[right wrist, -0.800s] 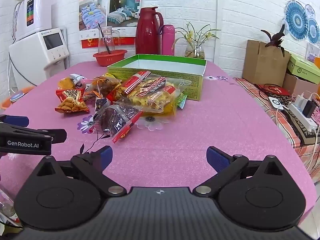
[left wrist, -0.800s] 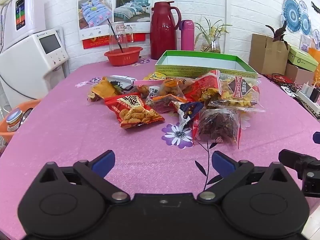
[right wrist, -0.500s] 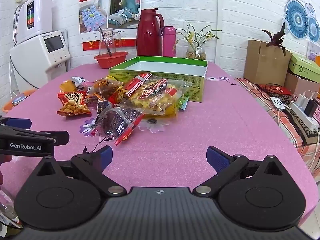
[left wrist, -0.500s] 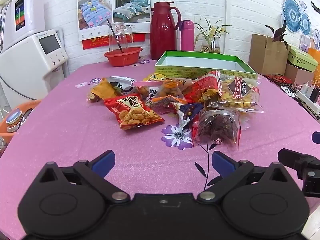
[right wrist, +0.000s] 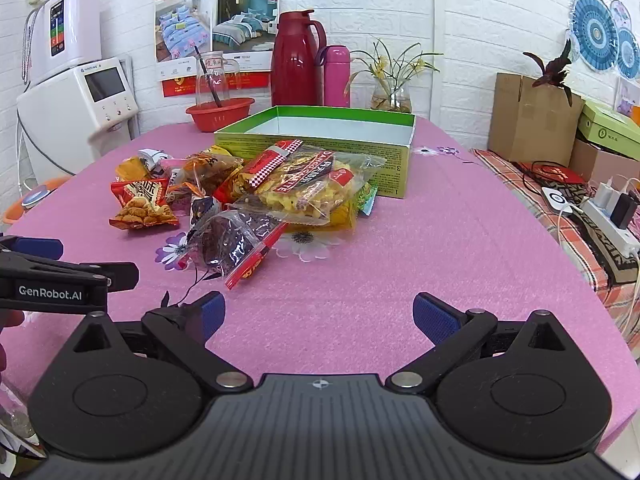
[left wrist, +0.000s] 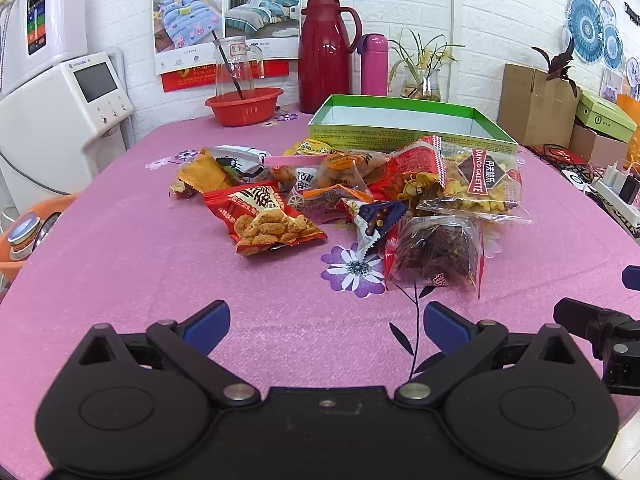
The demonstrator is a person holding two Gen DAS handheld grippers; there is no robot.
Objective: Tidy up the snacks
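Observation:
A pile of snack packets lies mid-table on the pink cloth: a red packet of fried bites (left wrist: pixel 266 220) (right wrist: pixel 142 204), a clear bag of dark dried fruit (left wrist: pixel 434 254) (right wrist: pixel 230 242), a large clear bag of yellow biscuits (left wrist: pixel 476 184) (right wrist: pixel 312 184), and several smaller packets. An open green box (left wrist: pixel 408 128) (right wrist: pixel 320 136) stands behind the pile and looks empty. My left gripper (left wrist: pixel 326 326) is open and empty, short of the pile. My right gripper (right wrist: pixel 318 316) is open and empty, in front of the pile's right side.
A red thermos (left wrist: pixel 326 50), pink bottle (left wrist: pixel 374 64), plant vase (left wrist: pixel 424 80) and red bowl with glass jug (left wrist: pixel 244 102) stand at the table's back. A white appliance (left wrist: pixel 60 120) is left. Cardboard boxes (right wrist: pixel 532 116) and a power strip (right wrist: pixel 612 220) are right.
The right gripper has risen and edged slightly forward, so the pile sits lower in its view. The left gripper has barely moved. Both stay open.

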